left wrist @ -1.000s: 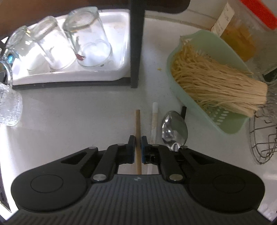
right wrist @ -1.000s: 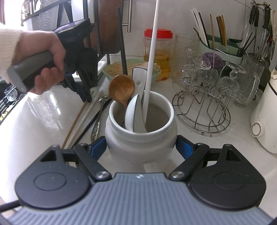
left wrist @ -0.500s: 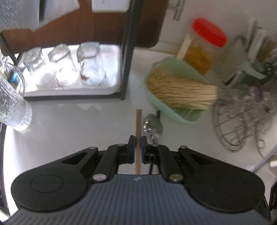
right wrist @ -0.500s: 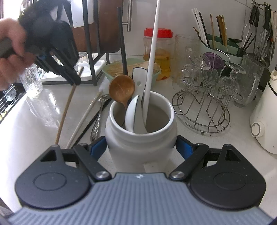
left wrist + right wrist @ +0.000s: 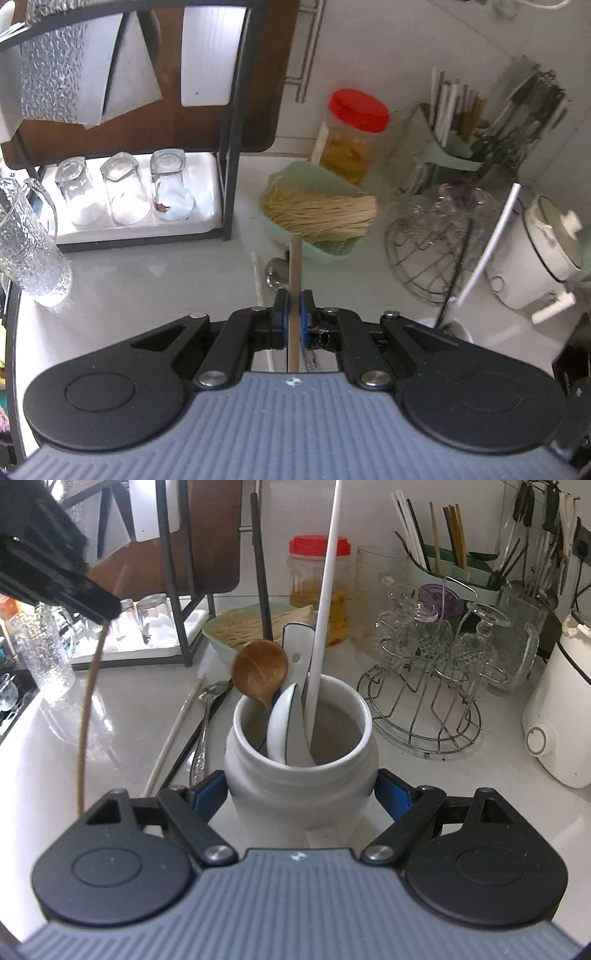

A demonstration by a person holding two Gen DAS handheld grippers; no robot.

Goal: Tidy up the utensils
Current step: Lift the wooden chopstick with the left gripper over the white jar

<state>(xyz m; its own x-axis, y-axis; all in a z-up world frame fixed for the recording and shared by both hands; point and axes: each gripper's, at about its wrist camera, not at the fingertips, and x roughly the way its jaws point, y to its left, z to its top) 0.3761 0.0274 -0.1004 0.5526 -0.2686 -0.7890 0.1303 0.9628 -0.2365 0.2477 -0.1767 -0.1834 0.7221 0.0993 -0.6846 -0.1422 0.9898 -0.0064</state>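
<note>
Risk: left hand-held gripper (image 5: 292,320) pinches the wooden chopstick (image 5: 295,280) near one end, long axis along its fingers, free end dangling toward the bench (image 5: 122,701), so it may pivot and clip the rim of the jar (image 5: 301,771) clamped in the right hand-held gripper (image 5: 303,797).

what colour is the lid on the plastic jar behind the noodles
Red. The jar lid shows best in the right wrist view, behind the green noodle basket.

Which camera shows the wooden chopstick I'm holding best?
The right wrist view: the wooden chopstick shows nearly whole, hanging from the left gripper clear of the counter. The left wrist view shows only a short stretch clamped between the pads.
</note>
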